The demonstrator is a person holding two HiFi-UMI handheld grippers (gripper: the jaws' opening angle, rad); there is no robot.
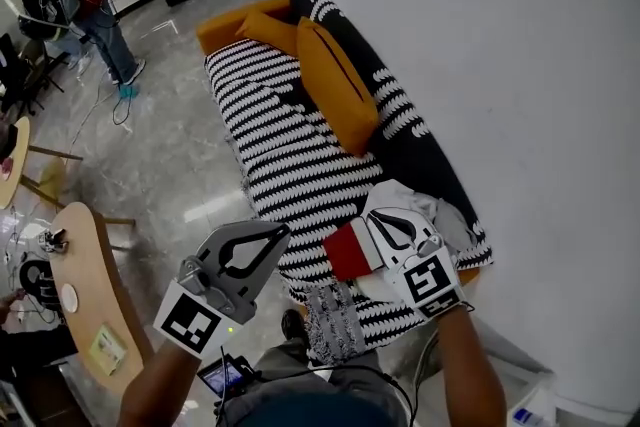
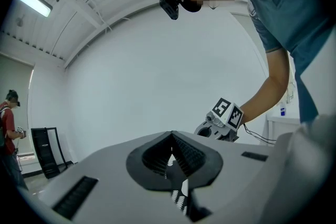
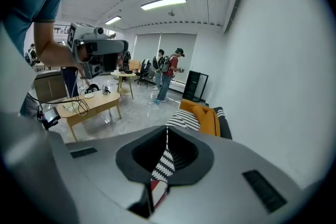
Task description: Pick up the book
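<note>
A wooden table (image 1: 90,275) stands off to the left of my left hand-held gripper (image 1: 280,233), whose jaws are closed together with nothing between them. The red book (image 1: 350,250) lies on the black-and-white striped sofa (image 1: 290,155), between my two tools and just beside the right hand-held gripper (image 1: 378,218). That one is pressed closed and empty too, above the seat.

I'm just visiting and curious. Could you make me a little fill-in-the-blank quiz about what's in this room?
The sofa has a cover striped black and ____.
The cushions leaning on its backrest are ____.
The book beside the right gripper is ____.
Missing words: white; orange; red.
</note>
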